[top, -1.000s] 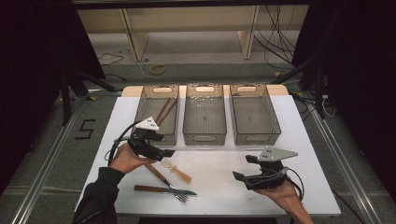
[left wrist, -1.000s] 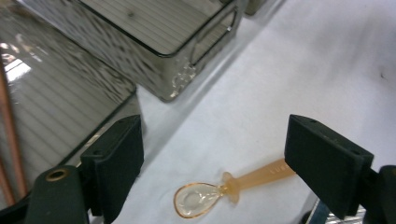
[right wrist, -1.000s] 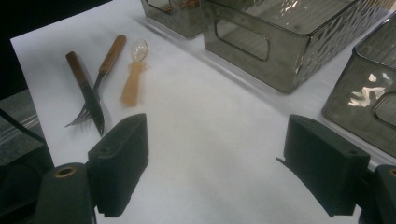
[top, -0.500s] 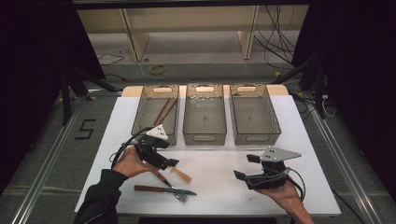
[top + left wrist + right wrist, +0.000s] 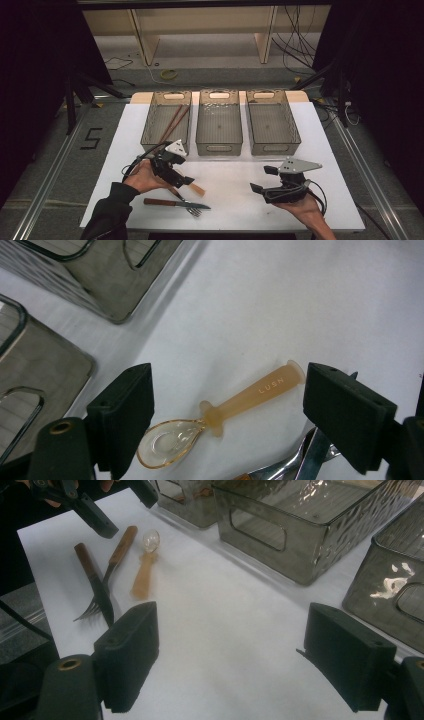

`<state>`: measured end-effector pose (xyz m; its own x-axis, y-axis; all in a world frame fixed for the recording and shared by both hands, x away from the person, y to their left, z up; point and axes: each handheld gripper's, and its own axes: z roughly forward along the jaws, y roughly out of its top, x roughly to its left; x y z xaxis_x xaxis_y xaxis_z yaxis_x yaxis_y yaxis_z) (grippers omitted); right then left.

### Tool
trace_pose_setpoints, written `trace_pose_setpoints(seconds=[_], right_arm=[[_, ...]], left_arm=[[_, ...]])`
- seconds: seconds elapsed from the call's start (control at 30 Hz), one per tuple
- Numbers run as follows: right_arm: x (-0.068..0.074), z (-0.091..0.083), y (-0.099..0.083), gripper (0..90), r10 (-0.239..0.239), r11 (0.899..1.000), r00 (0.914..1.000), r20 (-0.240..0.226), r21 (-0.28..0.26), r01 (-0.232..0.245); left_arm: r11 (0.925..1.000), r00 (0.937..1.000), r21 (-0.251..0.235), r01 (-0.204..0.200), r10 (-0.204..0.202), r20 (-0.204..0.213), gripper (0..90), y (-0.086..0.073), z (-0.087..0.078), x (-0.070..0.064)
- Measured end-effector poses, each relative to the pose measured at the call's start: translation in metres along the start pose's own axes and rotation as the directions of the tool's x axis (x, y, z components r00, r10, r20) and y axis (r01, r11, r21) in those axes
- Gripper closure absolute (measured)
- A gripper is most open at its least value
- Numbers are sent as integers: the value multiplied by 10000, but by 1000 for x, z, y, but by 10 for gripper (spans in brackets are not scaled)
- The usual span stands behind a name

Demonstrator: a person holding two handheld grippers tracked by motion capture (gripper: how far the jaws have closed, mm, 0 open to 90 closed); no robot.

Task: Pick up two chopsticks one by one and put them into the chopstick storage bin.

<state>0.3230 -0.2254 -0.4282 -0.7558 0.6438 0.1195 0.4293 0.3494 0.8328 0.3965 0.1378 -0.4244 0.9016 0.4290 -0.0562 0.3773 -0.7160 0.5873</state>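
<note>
An orange translucent spoon [image 5: 235, 407] lies flat on the white table, its clear bowl toward the bins. My left gripper [image 5: 235, 412] hovers low over it, open, with one jaw on either side of the spoon and neither touching it. From above, the left gripper [image 5: 183, 181] sits just in front of the left bin, and the spoon's handle end [image 5: 197, 189] pokes out past its jaws. My right gripper [image 5: 263, 179] rests open and empty at the front right of the table; in its own view, the right gripper [image 5: 235, 655] frames bare table.
A wooden-handled knife [image 5: 172, 203] and fork [image 5: 189, 206] lie crossed just in front of the spoon. Three grey bins stand in a row behind: the left bin [image 5: 152, 127] holds chopsticks [image 5: 172, 122], while the middle bin [image 5: 219, 146] and right bin [image 5: 274, 144] look empty.
My left gripper has moved from the front of the left bin toward the table's front and down over the spoon. The right gripper has stayed put.
</note>
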Motion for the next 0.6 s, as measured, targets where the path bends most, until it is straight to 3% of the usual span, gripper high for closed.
trace_pose_setpoints(seconds=[0.33,0.6], right_arm=[[-1,0,-2,228,38,10000,10000,1,-27,-38],[-1,-1,-3,228,94,9999,10000,-23,-41,-94]], left_arm=[[9984,9995,495,-289,282,135,204,0,11,-3],[9911,9977,1148,-667,648,204,210,1,22,-6]])
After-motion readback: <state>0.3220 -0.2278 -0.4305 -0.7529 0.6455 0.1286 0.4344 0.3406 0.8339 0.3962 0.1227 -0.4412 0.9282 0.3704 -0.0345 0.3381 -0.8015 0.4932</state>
